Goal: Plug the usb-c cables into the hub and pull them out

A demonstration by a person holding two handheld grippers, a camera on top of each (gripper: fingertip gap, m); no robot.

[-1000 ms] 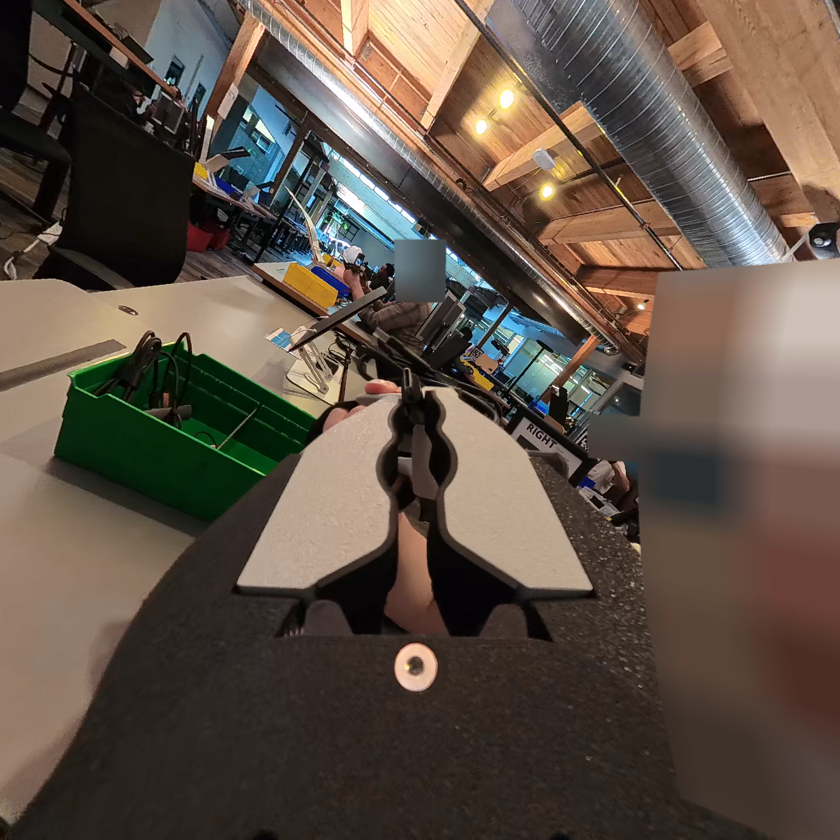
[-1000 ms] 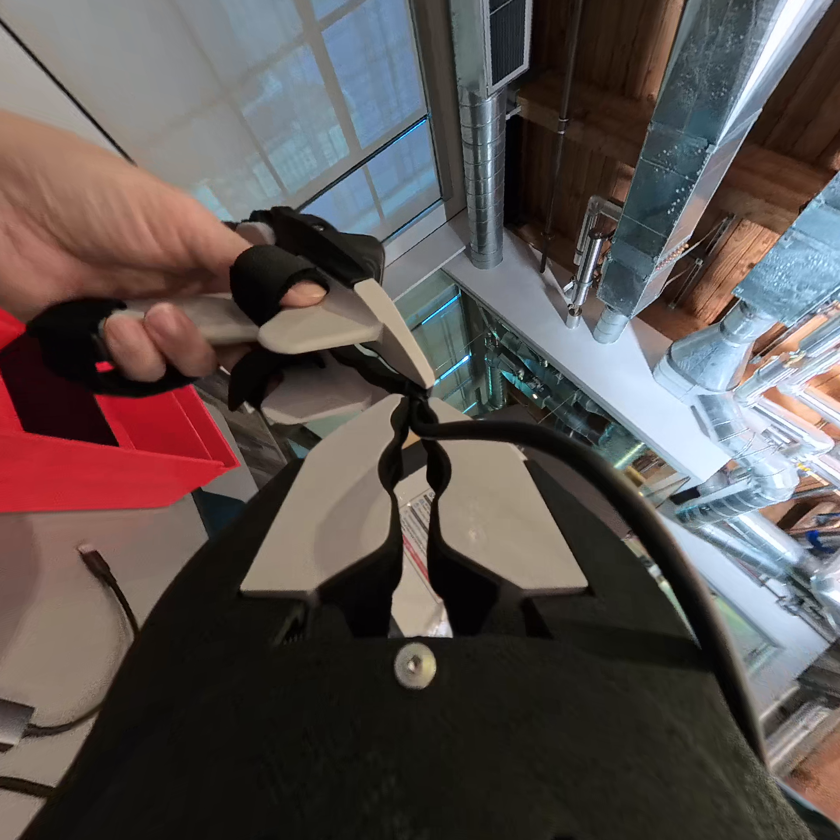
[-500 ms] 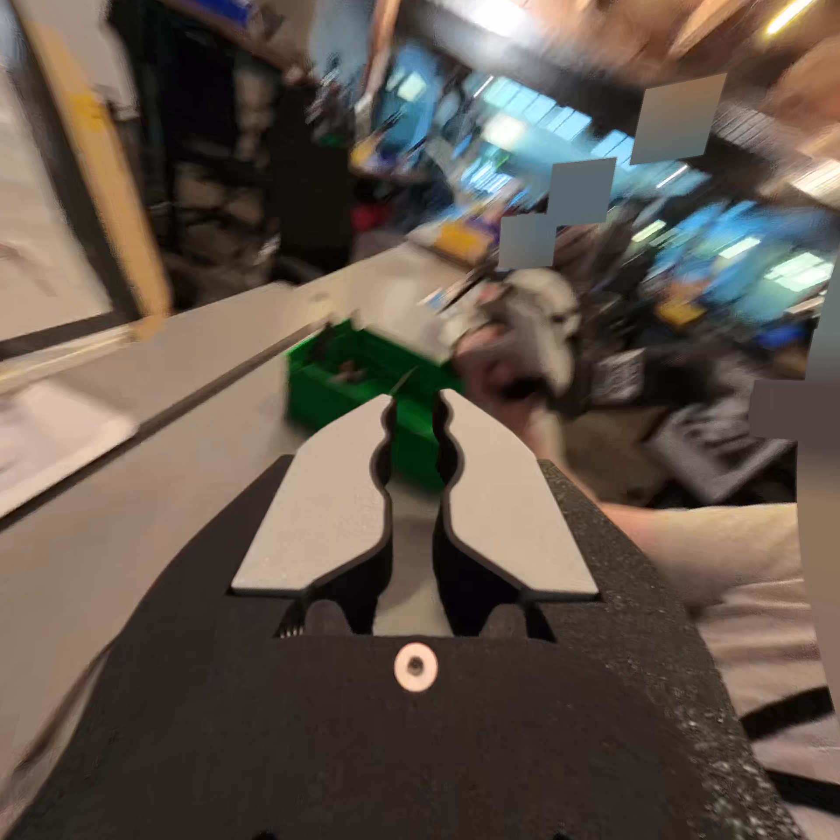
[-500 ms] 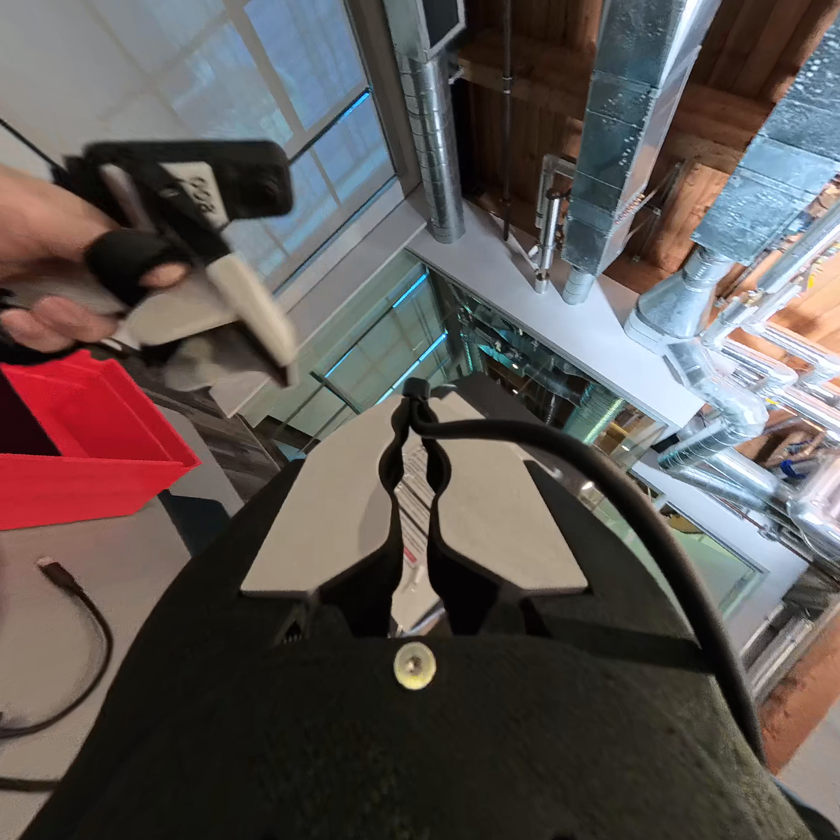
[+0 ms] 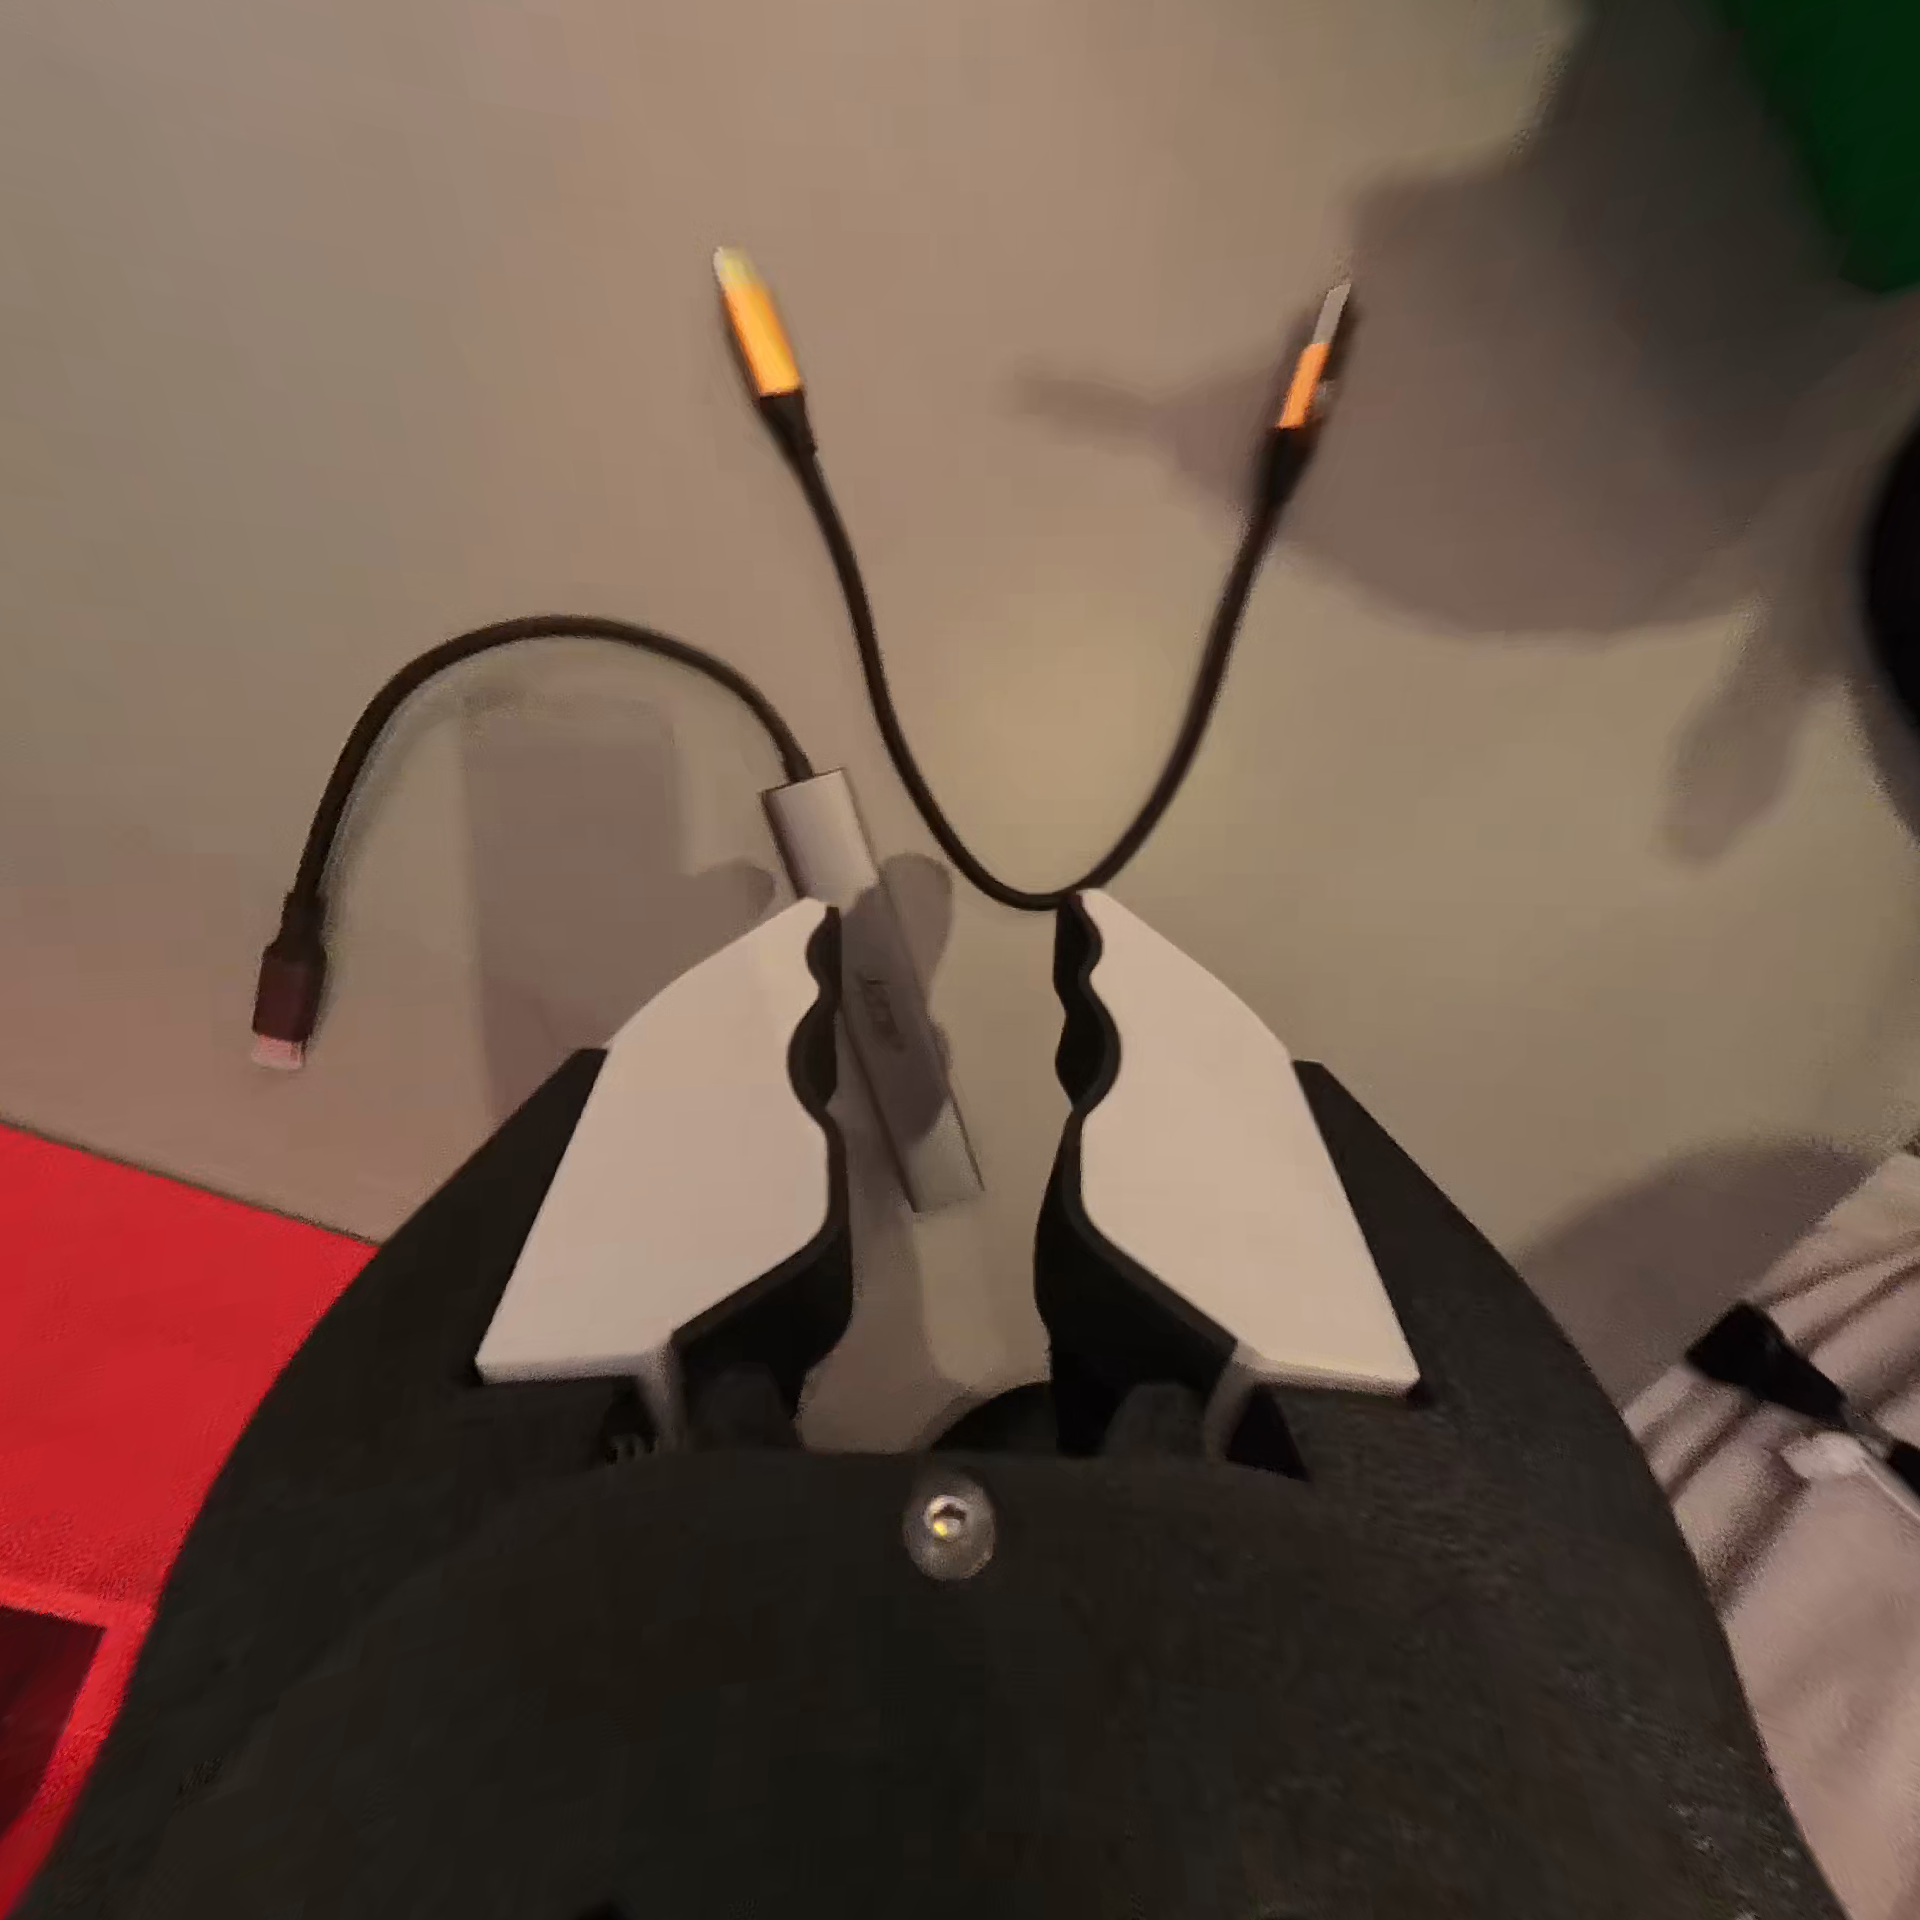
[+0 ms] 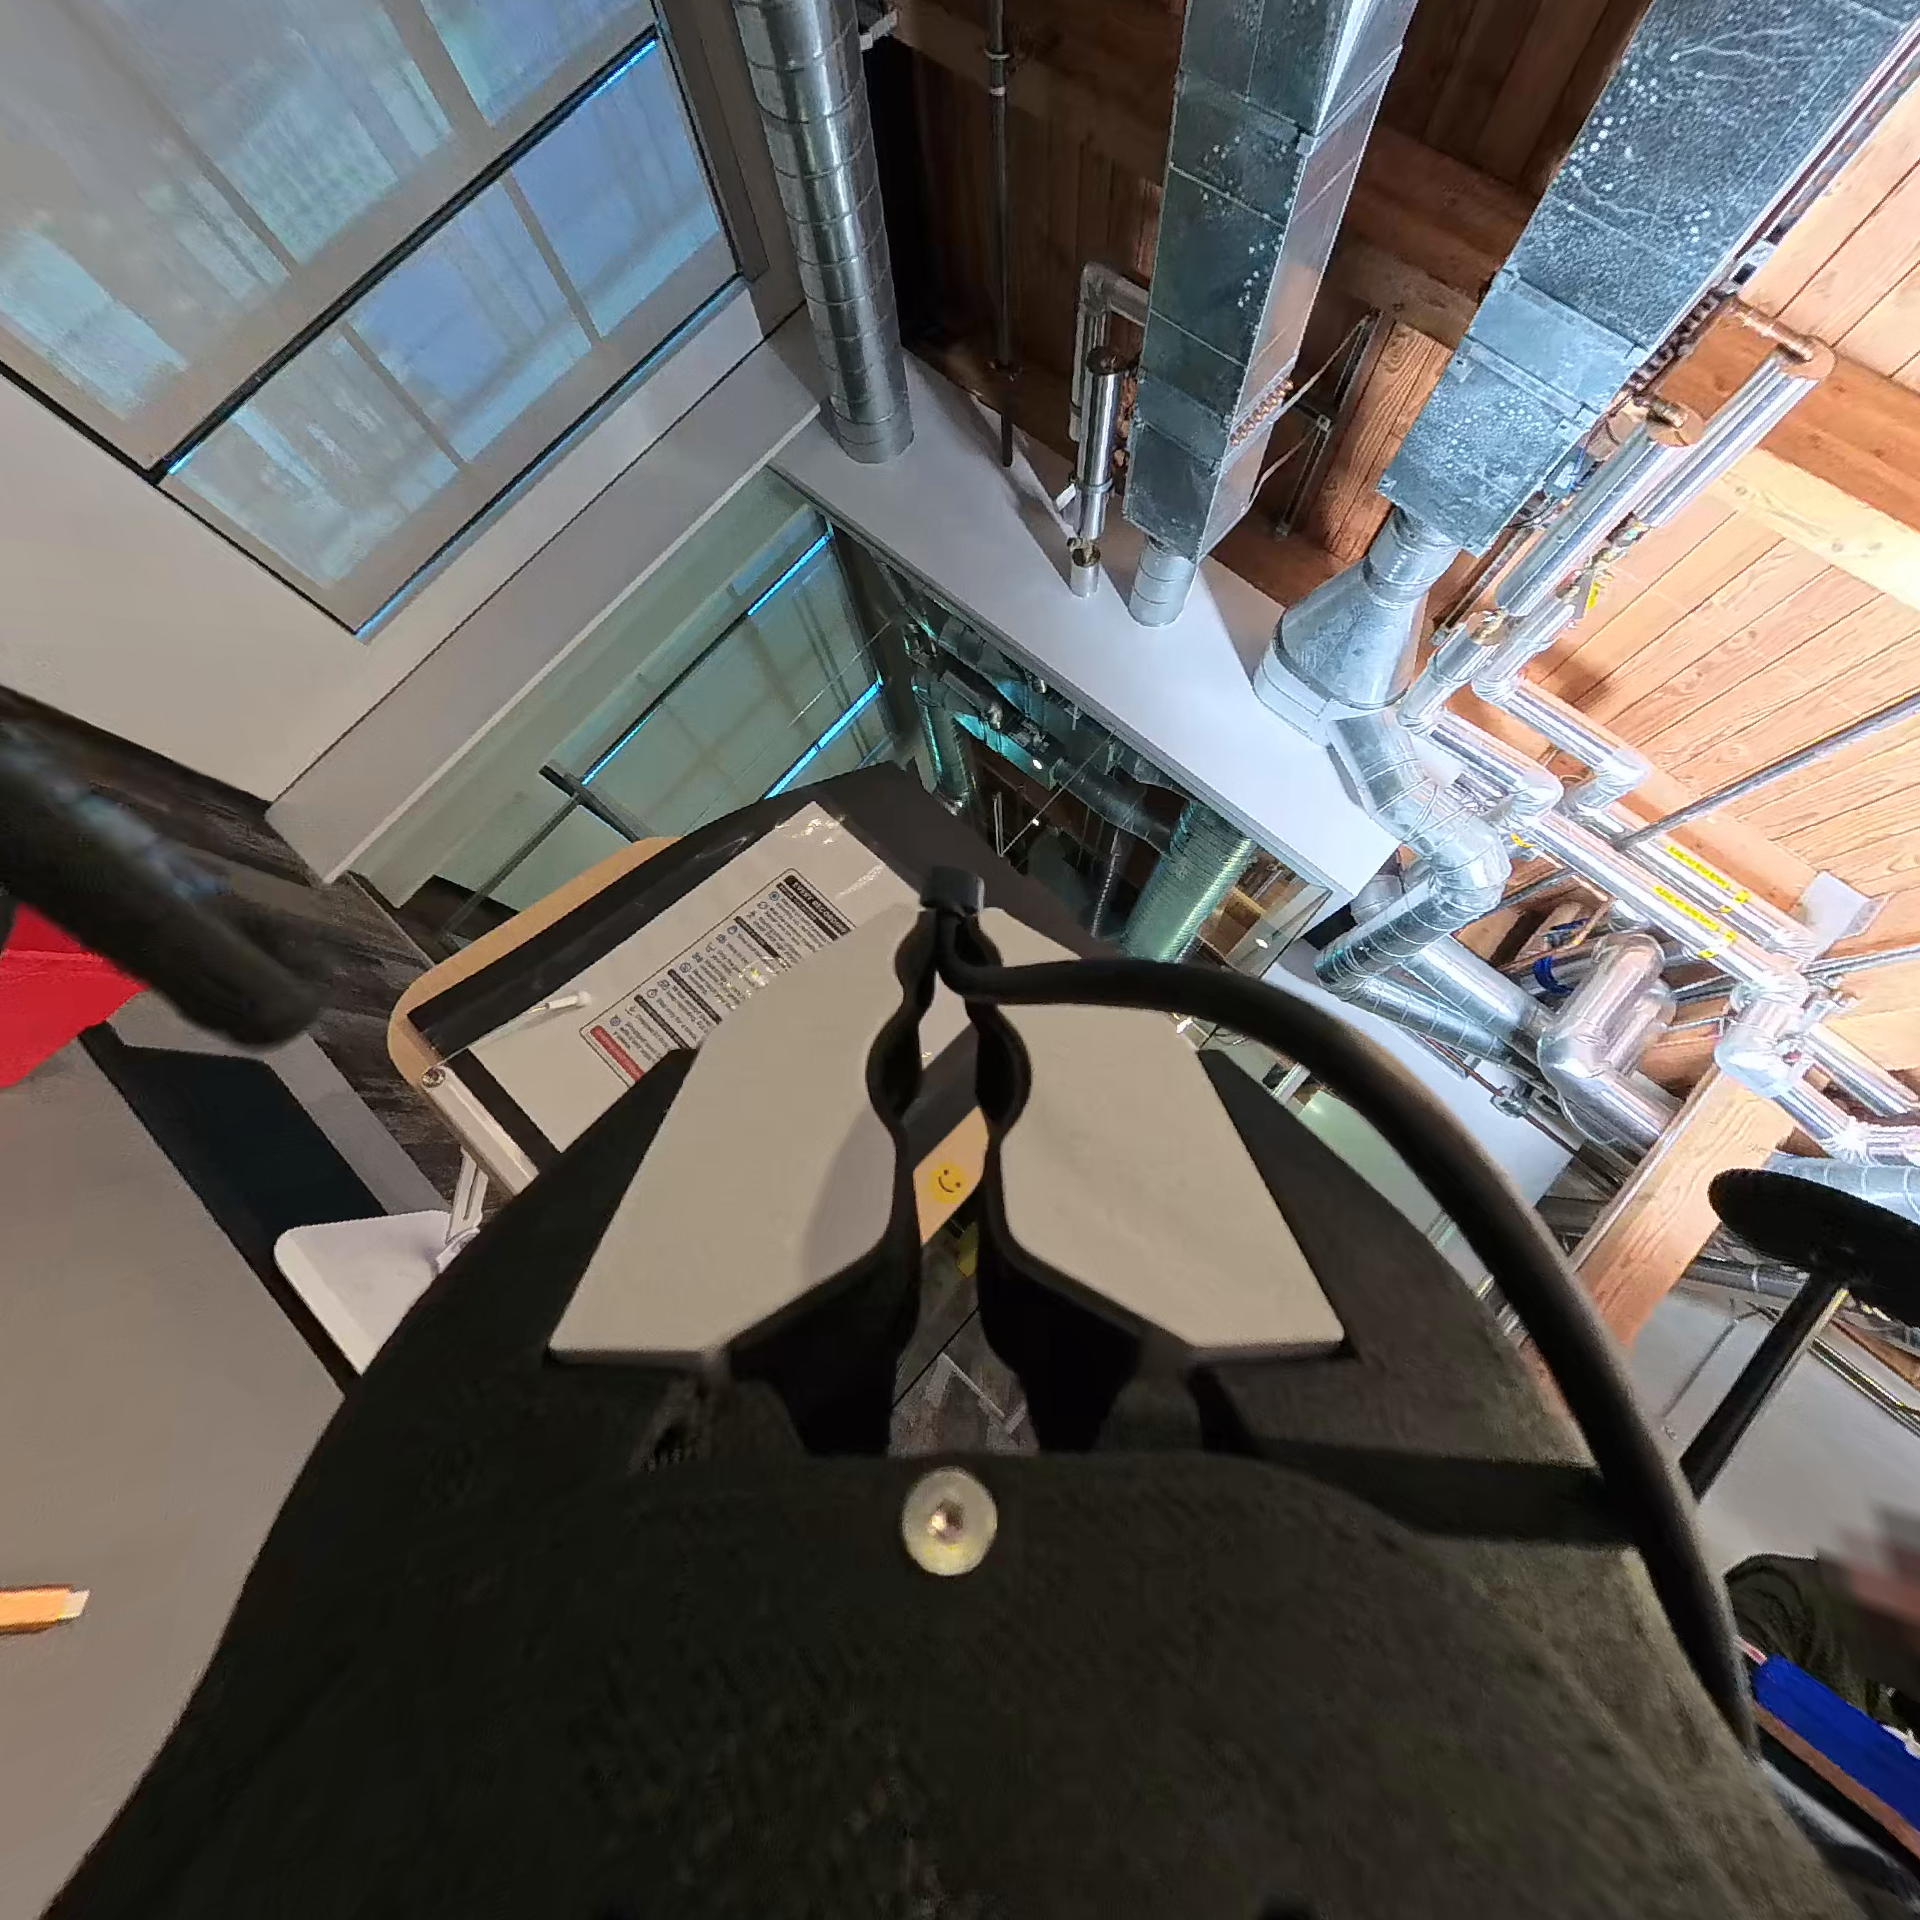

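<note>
We see the grey hub [image 5: 881, 997] lying on the table [image 5: 416, 416], between the spread fingers of our left gripper [image 5: 943, 914], nearer the left one. Beyond the hub, a black cable [image 5: 1039, 896] with two orange plugs lies in a V. A red bin [image 5: 135, 1299] sits left of the hub. Our right gripper [image 6: 948, 914], raised toward the ceiling, pinches another black cable's end [image 6: 956, 889].
</note>
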